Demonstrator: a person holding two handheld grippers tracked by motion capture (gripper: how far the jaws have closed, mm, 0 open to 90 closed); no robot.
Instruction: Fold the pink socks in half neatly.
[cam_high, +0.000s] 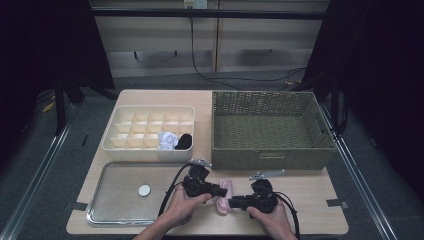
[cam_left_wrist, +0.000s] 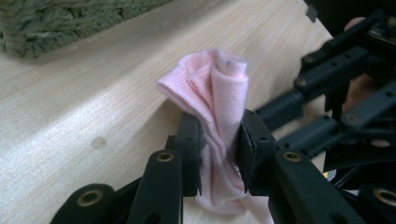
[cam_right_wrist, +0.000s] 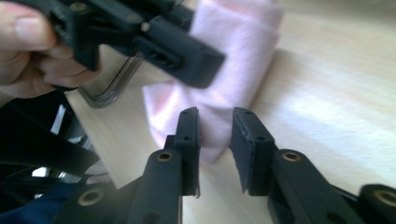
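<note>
One pink cloth | left gripper clamped on it | right gripper apart — cloth between.

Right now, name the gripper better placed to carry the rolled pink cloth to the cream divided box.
Left. The left gripper already clamps the rolled pink cloth and sits nearer the cream divided box. The right gripper stands open at the cloth's end, gripping nothing.

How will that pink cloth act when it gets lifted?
Probably floppy: the pink cloth bunches into soft folds where the left gripper pinches it. Likely light, being thin knit. It may unroll, since the right gripper looks open.
</note>
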